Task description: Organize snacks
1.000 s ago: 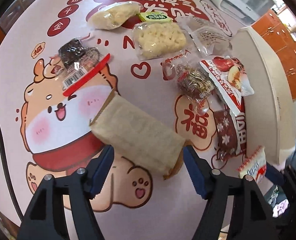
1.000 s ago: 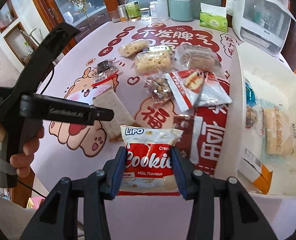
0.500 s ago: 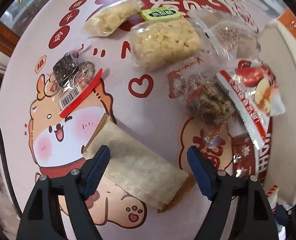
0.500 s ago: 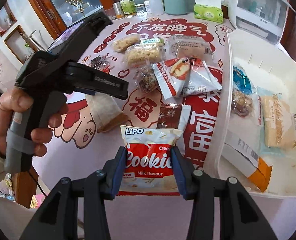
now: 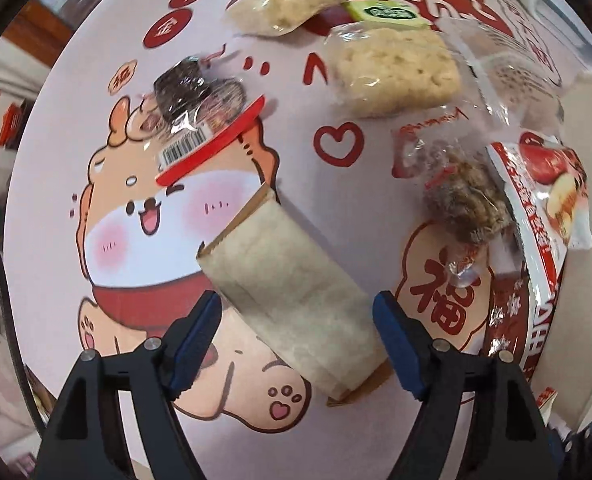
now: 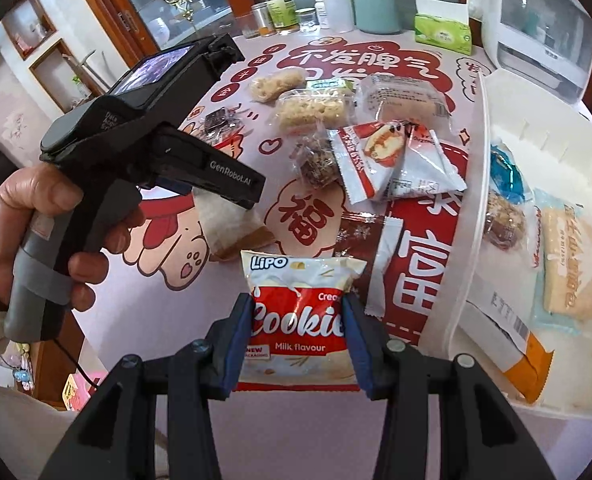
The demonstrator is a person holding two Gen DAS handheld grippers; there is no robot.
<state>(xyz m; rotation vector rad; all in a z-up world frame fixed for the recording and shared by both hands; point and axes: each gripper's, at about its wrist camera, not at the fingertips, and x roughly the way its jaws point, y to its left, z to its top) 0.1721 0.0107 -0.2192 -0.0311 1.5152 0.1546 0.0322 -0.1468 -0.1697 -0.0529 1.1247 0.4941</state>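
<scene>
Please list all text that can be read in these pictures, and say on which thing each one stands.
"LiPO", "Cookie", "Milk flavour", "NEW": cookie pack in the right gripper.
"GenRobot.AI": left gripper.
"福": tablecloth.
"不发脾气": tablecloth, far side.
Barcode digits and print on the other packs: too small to read.

Left gripper [image 5: 296, 320] points downward, jaws spread wide; right gripper [image 6: 297, 320] level, jaws clamped.

The right gripper [image 6: 297, 328] clamps the Lipo cookie packet [image 6: 299, 322] near the table's [image 6: 200, 320] front edge; the white tray [image 6: 475, 216] apparently sits at the right edge.
</scene>
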